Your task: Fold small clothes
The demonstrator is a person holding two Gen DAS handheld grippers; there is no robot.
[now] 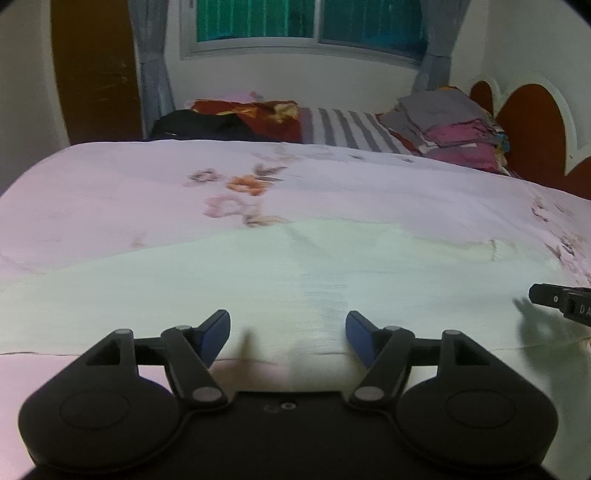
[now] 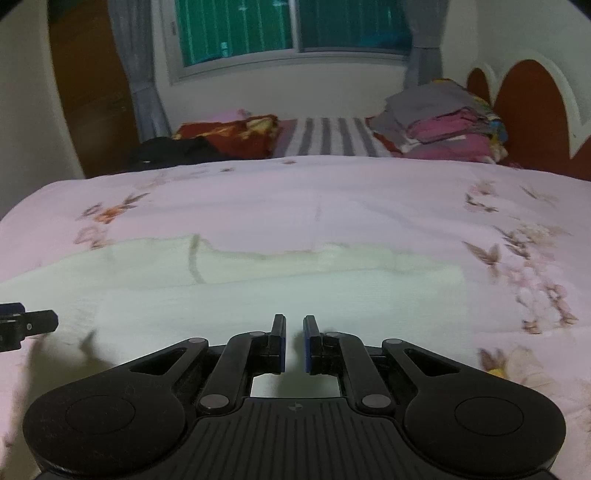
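The left claw (image 1: pixel 288 338) stands spread and empty; the right claw (image 2: pixel 294 341) is nearly pressed together, pinching nothing. The pale green garment (image 1: pixel 258 280) lies flat just ahead of both. Letters "DA" (image 1: pixel 584 310) mark the right claw's finger.

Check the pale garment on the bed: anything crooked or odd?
The pale green garment lies mostly flat on the floral bedspread, but its far edge looks wavy and uneven. Neither gripper holds it. Nothing else stands out.

Floral bedspread (image 1: pixel 110 192); striped sheet (image 1: pixel 343 125), window (image 1: pixel 310 18), curtains (image 1: pixel 153 74)
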